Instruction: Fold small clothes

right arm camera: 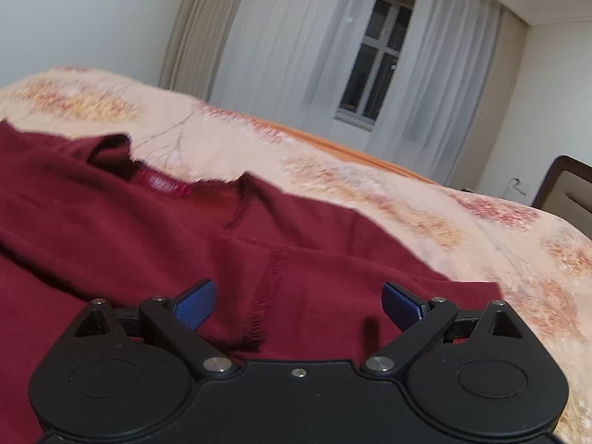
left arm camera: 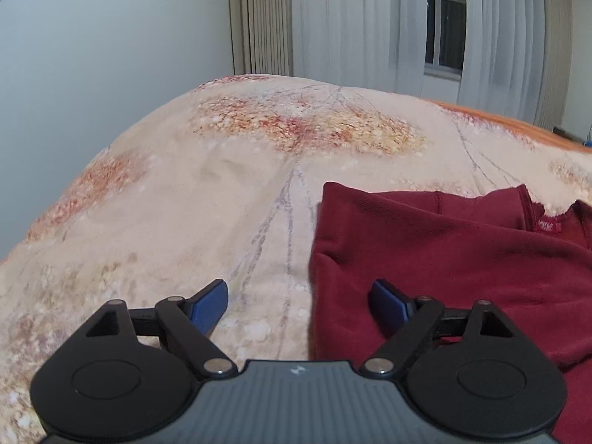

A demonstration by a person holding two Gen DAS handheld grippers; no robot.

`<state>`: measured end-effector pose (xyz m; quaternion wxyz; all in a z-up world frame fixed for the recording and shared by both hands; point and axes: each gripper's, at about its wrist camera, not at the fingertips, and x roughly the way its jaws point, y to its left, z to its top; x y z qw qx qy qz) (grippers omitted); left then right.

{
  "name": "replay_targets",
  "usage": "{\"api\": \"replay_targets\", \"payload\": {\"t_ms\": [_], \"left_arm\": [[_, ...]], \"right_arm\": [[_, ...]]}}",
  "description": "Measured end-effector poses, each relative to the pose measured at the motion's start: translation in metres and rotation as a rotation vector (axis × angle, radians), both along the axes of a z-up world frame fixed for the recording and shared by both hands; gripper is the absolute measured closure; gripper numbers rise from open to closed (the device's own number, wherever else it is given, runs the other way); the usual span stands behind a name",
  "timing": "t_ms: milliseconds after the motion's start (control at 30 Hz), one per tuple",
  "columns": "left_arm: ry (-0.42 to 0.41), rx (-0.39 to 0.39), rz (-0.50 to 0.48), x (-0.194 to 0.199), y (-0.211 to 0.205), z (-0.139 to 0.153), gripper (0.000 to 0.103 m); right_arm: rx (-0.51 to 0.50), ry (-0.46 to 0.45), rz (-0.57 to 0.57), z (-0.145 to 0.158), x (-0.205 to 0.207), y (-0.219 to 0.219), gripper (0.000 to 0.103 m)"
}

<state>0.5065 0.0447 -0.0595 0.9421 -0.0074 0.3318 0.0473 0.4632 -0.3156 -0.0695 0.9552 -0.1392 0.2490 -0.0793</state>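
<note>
A dark red shirt point(left arm camera: 444, 259) lies on the bed, partly folded, its collar and label at the far right in the left wrist view. My left gripper point(left arm camera: 299, 298) is open and empty, held over the shirt's left edge, with one blue pad over the bedspread and the other over the red cloth. In the right wrist view the shirt point(right arm camera: 148, 229) fills the left and middle, with a sleeve hem folded across the body. My right gripper point(right arm camera: 299, 303) is open and empty just above that folded sleeve.
The bed has a beige bedspread with orange floral print point(left arm camera: 185, 203), also in the right wrist view point(right arm camera: 481, 229). Curtains and a window point(right arm camera: 373, 55) stand behind the bed. A dark headboard point(right arm camera: 569, 188) is at the far right.
</note>
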Motion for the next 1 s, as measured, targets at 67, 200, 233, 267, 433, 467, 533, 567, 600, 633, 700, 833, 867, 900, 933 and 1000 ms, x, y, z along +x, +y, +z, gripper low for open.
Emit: {"api": "replay_targets", "payload": {"t_ms": [67,200,233,267,433,467,533,567,600,633,700,833,867,900,933,1000], "left_arm": [[-0.006,-0.018,0.01,-0.007,0.005,0.006,0.012],[0.0,-0.007,0.022,-0.013,0.011,0.001,0.01],[0.007,-0.003,0.023,-0.011,0.012,-0.002,0.01],[0.008,0.003,0.025,-0.01,0.011,-0.002,0.009],[0.019,0.024,0.023,-0.02,0.009,0.008,0.001],[0.02,0.016,0.027,-0.026,0.01,0.012,0.001],[0.018,-0.02,0.025,-0.042,0.01,0.02,0.001],[0.017,-0.038,0.021,-0.051,0.01,0.025,0.001],[0.018,-0.05,0.018,-0.061,0.009,0.029,0.001],[0.024,-0.055,0.014,-0.07,0.007,0.033,0.001],[0.044,-0.052,-0.005,-0.092,0.002,0.039,0.001],[0.051,-0.021,-0.059,-0.146,-0.013,0.045,0.001],[0.055,-0.013,-0.069,-0.16,-0.017,0.046,0.001],[0.059,-0.008,-0.079,-0.174,-0.022,0.046,0.001],[0.061,-0.006,-0.089,-0.189,-0.026,0.045,0.001],[0.063,-0.005,-0.105,-0.216,-0.034,0.043,0.001]], "right_arm": [[0.011,-0.038,-0.012,0.005,-0.006,-0.006,0.005],[0.026,0.04,-0.055,-0.004,0.001,-0.017,0.003],[0.048,0.047,-0.055,-0.005,0.002,-0.021,0.003],[0.069,0.046,-0.056,-0.004,0.001,-0.022,0.003],[0.103,0.003,-0.019,0.016,-0.028,-0.029,0.001],[0.108,-0.01,0.003,0.021,-0.04,-0.031,0.001],[0.124,-0.028,0.042,0.031,-0.066,-0.034,0.001],[0.135,-0.029,0.058,0.035,-0.08,-0.036,0.001],[0.143,-0.03,0.074,0.04,-0.096,-0.038,0.001],[0.148,-0.031,0.085,0.043,-0.11,-0.04,0.001],[0.154,-0.025,0.102,0.05,-0.142,-0.042,0.001],[0.155,-0.01,0.106,0.055,-0.202,-0.043,0.001],[0.162,-0.004,0.106,0.054,-0.216,-0.044,0.001],[0.172,0.005,0.104,0.053,-0.23,-0.044,0.001],[0.182,0.015,0.098,0.052,-0.242,-0.044,0.001],[0.204,0.027,0.08,0.049,-0.265,-0.042,0.001]]}}
